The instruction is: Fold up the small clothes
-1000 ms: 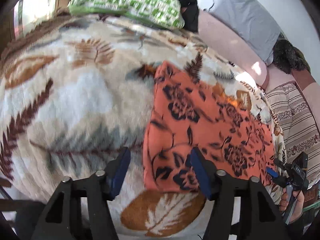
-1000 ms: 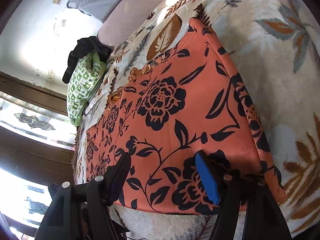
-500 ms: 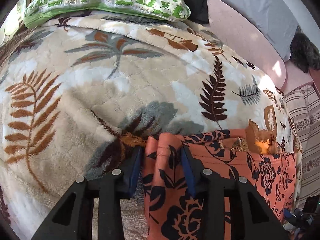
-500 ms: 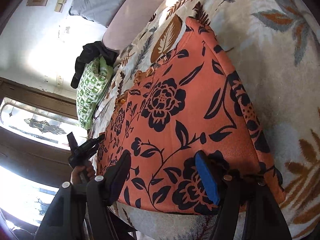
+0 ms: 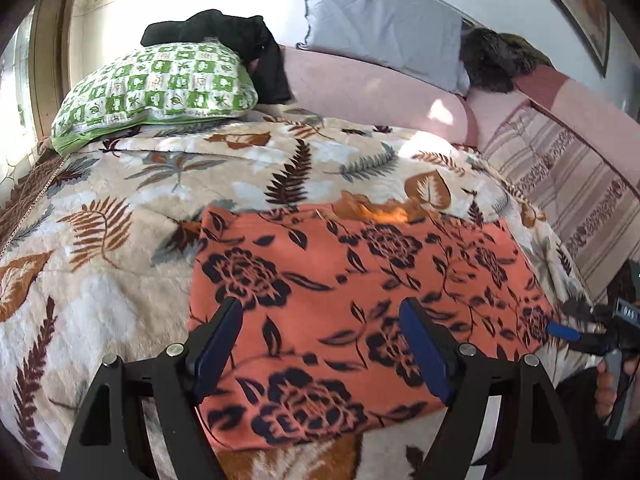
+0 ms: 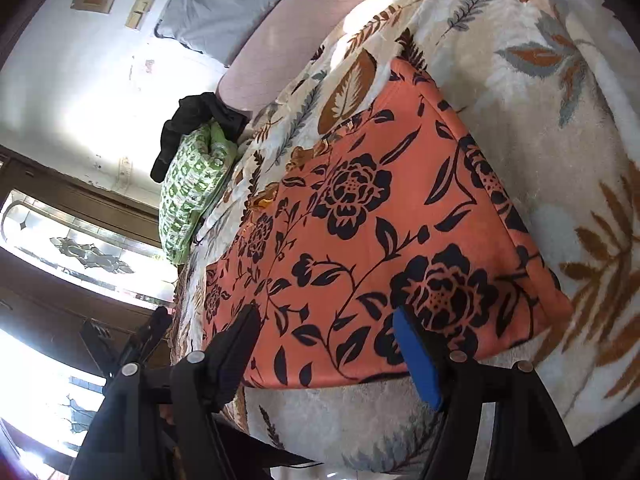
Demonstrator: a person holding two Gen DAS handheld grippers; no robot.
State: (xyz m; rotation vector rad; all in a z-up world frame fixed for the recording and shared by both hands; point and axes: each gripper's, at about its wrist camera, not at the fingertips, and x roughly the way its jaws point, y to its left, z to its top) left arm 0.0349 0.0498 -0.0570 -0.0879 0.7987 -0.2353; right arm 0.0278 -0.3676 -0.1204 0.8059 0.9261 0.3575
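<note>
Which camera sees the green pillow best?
The left wrist view: the green pillow lies broad and bright, checked pattern clear. In the right wrist view the green pillow is tilted, narrower and farther off, beside the window.

text: digits, perhaps "046" | on: right gripper (image 5: pixel 562 330) display

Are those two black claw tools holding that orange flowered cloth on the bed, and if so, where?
Neither. The orange floral cloth lies flat on the leaf-print blanket; the left gripper, jaws opening, and right gripper hover over its near edge.
</note>
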